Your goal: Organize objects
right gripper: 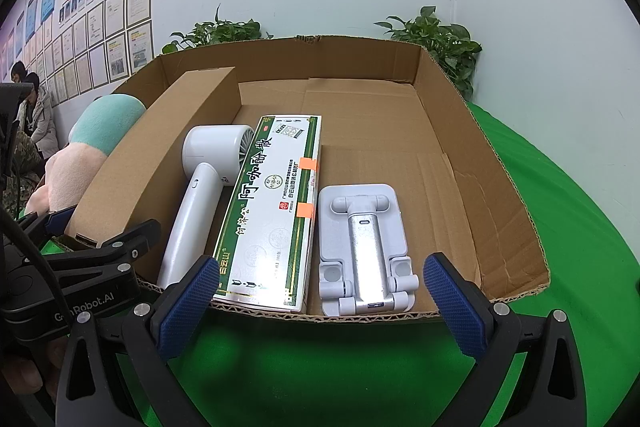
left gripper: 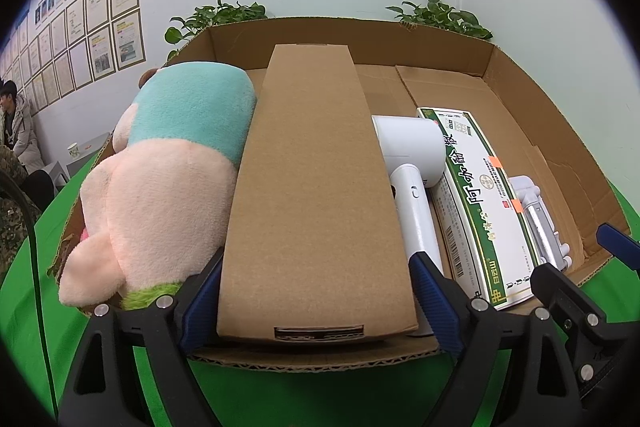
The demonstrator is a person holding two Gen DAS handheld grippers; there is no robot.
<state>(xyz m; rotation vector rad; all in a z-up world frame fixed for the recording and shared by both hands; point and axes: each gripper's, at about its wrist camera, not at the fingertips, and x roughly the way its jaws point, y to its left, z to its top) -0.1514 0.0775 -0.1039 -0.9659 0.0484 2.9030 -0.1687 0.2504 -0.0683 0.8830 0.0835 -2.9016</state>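
Observation:
A long brown cardboard box (left gripper: 312, 187) lies inside a big open carton (left gripper: 520, 99), between a pink and teal plush toy (left gripper: 160, 179) and a white handheld fan (left gripper: 412, 179). My left gripper (left gripper: 316, 307) is shut on the near end of the brown box. Right of the fan lie a green and white medicine box (left gripper: 476, 199) and a white folding stand (left gripper: 540, 227). In the right wrist view my right gripper (right gripper: 316, 299) is open and empty at the carton's (right gripper: 460, 131) near edge, in front of the medicine box (right gripper: 272, 203) and the stand (right gripper: 364, 247). The fan (right gripper: 200, 187) and brown box (right gripper: 160, 155) lie to their left.
The carton stands on a green cloth (right gripper: 560, 227). Potted plants (right gripper: 436, 39) stand behind it against the wall. People sit at the far left (left gripper: 16, 131). The back right of the carton floor (right gripper: 360, 115) is bare cardboard.

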